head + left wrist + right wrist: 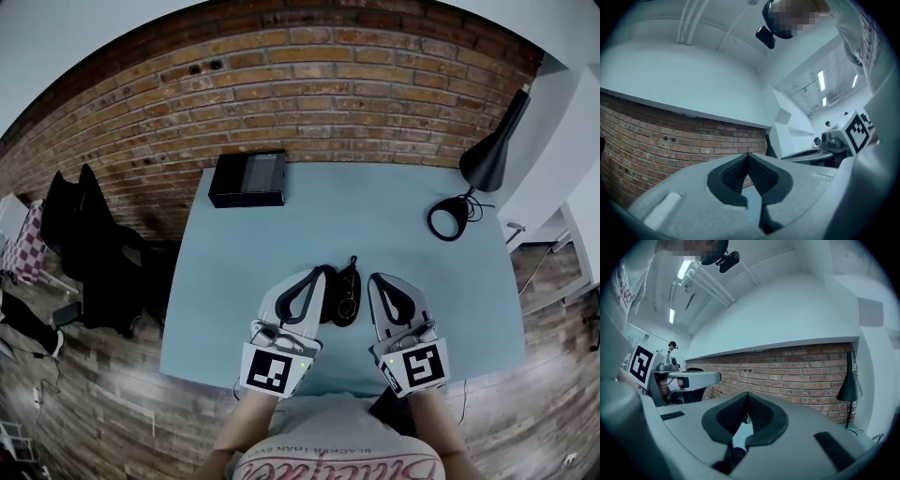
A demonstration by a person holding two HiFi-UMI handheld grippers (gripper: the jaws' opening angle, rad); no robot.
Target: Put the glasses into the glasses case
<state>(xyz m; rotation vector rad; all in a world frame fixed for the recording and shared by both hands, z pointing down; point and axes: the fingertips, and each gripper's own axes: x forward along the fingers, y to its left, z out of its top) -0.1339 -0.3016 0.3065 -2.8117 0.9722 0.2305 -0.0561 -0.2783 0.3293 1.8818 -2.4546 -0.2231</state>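
Mid-frame, the table is occupied by the glasses case — left gripper and right gripper clenched empty; the glasses could be knocked out by blunt tips.

The left gripper and right gripper are pale grey with black pads and marker cubes; the shirt is white, red-lettered.

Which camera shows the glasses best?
The head view: the glasses lie between the left gripper and right gripper. Both gripper views look past shut jaws at the brick wall, missing them.
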